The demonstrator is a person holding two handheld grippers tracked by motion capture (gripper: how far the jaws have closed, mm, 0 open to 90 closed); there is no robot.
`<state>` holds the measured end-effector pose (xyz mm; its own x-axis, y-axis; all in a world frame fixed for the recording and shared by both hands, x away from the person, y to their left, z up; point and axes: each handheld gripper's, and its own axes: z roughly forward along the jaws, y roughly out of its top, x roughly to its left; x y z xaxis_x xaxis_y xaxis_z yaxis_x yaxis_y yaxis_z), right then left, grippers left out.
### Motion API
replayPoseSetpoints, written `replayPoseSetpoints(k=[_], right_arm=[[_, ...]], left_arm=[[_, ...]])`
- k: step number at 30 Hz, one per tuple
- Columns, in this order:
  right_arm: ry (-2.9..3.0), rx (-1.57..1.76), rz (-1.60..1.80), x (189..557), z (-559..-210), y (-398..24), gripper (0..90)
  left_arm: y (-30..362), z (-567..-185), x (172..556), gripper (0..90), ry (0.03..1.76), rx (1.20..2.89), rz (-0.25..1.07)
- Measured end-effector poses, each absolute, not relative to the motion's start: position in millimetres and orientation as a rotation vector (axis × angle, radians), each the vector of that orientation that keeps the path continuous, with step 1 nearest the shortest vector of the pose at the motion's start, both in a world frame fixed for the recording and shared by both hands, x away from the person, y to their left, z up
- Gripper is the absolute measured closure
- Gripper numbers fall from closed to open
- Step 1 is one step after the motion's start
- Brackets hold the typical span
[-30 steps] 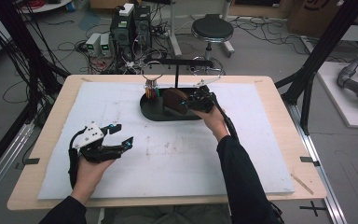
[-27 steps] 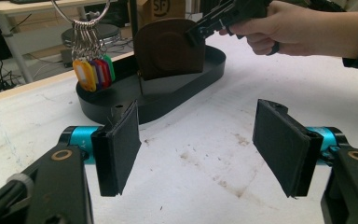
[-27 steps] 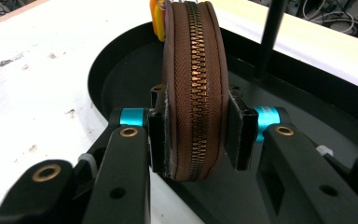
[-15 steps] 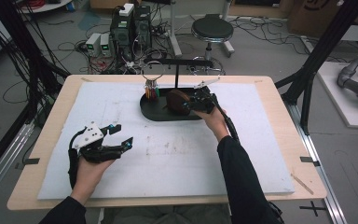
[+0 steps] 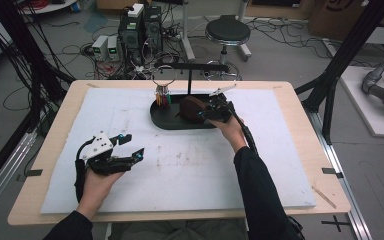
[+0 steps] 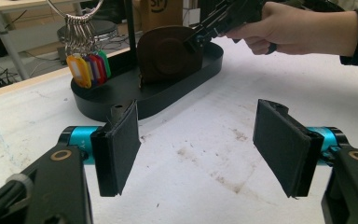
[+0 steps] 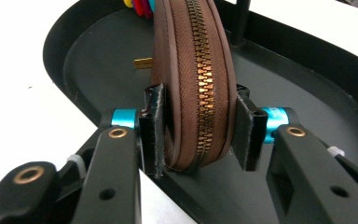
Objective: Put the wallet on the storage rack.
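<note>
With my right tool (image 7: 198,133) just opening, its jaws loose around the upright brown pouch (image 7: 186,70) between them, the pouch may tip sideways off either pad onto the black tray (image 7: 88,60) beneath; my left tool (image 6: 200,144) idles open.

- One pouch (image 5: 192,108), brown, zipped.
- One black tray (image 5: 166,120).
- One key ring (image 5: 163,80) with several coloured tags (image 6: 87,69); exact number unclear.
- Two grippers: left (image 5: 130,149), right (image 5: 206,111).
- One stool (image 5: 227,31).

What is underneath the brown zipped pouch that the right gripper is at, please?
The brown zipped pouch stands on edge on the black oval tray. The tray floor directly beneath it is covered.
</note>
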<state>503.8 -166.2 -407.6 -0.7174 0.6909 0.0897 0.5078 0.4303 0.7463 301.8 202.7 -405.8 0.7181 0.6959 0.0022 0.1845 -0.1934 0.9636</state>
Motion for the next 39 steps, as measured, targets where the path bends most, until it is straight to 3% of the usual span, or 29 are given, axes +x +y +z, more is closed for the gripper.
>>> replayPoseSetpoints(k=[17, 23, 24, 26, 35, 39], right_arm=[[2.414, 1.080, 1.122, 504.6, -404.7, -175.0, 51.8], [2.382, 1.117, 1.092, 503.7, -402.3, -179.3, 43.3], [2.361, 1.122, 1.089, 502.8, -400.3, -182.2, 38.2], [2.355, 1.125, 1.094, 501.6, -399.4, -183.8, 38.0], [2.336, 1.092, 1.135, 477.9, -377.5, -211.6, 28.6], [2.295, 1.061, 1.199, 456.9, -368.7, -228.9, 28.4]], left_arm=[[201.1, -407.1, 302.1, 31.4, 0.701, 1.745, 0.533], [202.3, -407.0, 302.3, 31.2, 0.702, 1.743, 0.536], [202.6, -406.9, 302.4, 31.1, 0.702, 1.744, 0.536], [203.4, -406.9, 302.5, 31.2, 0.706, 1.742, 0.539], [211.2, -408.1, 308.5, 30.3, 0.730, 1.745, 0.556], [216.8, -408.9, 312.9, 30.2, 0.752, 1.742, 0.567]])
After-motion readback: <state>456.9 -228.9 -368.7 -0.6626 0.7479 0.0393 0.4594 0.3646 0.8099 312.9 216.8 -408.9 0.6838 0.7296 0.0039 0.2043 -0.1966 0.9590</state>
